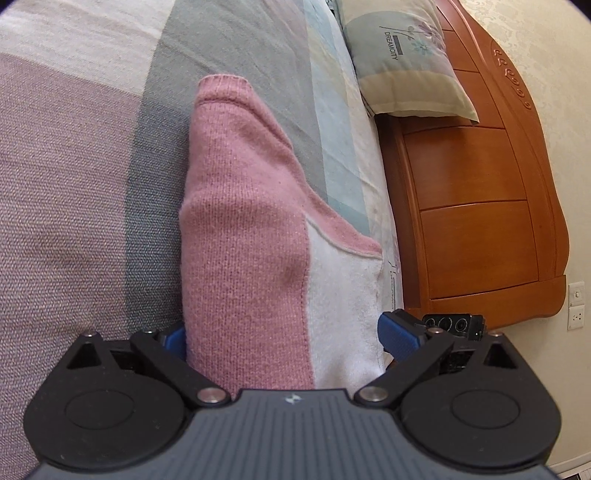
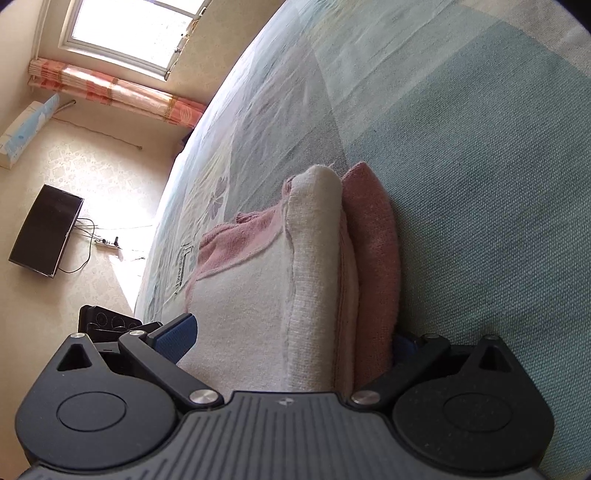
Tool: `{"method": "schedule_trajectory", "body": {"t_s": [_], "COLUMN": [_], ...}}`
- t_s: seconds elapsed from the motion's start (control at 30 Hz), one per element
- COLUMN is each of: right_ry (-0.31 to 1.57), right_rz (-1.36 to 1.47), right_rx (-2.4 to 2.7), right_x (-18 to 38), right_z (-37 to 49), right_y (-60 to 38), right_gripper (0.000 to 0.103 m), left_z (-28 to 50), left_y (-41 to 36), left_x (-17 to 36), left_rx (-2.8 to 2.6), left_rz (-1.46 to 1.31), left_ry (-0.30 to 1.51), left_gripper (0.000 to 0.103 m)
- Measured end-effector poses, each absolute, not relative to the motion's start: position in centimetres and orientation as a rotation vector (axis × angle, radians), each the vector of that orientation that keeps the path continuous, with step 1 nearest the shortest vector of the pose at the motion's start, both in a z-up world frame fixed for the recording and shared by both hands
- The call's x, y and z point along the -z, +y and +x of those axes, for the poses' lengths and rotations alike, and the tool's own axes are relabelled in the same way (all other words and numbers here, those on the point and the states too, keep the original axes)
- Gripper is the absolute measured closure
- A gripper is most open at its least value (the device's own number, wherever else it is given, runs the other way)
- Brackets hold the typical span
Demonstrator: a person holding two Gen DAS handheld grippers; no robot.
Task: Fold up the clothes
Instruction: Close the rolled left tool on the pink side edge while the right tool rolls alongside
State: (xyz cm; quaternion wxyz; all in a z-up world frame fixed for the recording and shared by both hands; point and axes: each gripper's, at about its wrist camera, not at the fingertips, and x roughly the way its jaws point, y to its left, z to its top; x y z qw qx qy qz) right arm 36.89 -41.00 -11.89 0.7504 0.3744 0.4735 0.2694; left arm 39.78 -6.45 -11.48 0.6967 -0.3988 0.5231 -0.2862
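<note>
At the bottom of the left wrist view, the left gripper (image 1: 282, 338) has its jaws wide apart, and the pink and white sweater (image 1: 243, 236) fills the whole gap between the two blue pads; whether the pads press on the knit I cannot tell, because the left pad is half hidden behind the pink fabric. The sweater is folded and runs from the jaws up to the centre of the frame, lying on the bed (image 1: 74, 166), which has a cover of grey, mauve and pale blue blocks. At the lower right of this view a small black device with round buttons shows behind the right finger. Further, at the upper right, a pillow (image 1: 402, 55) leans against the wooden headboard (image 1: 476, 221). In the right wrist view, the right gripper (image 2: 291, 339) also stands with its jaws spread, and the thick folded edge of the same sweater, white layer left and pink layer right, sits between them; the right pad is nearly covered by the pink fold. Beyond it the bed stretches to the top of the frame. Far at the left there are a dark television (image 2: 44, 230) on the wall, a window (image 2: 136, 29) and a rolled curtain (image 2: 118, 92).
</note>
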Motion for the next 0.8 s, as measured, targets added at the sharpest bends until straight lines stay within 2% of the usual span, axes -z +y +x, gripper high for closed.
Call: {"method": "schedule_trajectory", "body": {"t_s": [0.17,0.37,0.63,0.8], "right_ry": [1.002,1.067,1.101,1.055], "right_rz": [0.799,0.792,0.907,0.853], "right_rx": [-0.605,-0.622,-0.596,-0.658], "right_x": [12.0,11.7,12.4,12.4], "right_z": [35.9,34.8,37.5,36.4], "right_y": [-41.4,-41.2,-41.9,-41.8], "right_gripper": [0.000,0.000,0.000,0.000], "left_z": [39.4,39.3,39.8,39.6], "left_y": [-6.3,-6.7,-7.5,-7.9], "left_x": [11.4,11.3,11.2,11.0], "left_rx": [0.639,0.655,0.674,0.681], "left_rz": [-0.878,-0.857,-0.856,-0.838], "left_ry": [1.160,1.156,1.160,1.146], "left_gripper": [0.004,0.004,0.002,0.002]}}
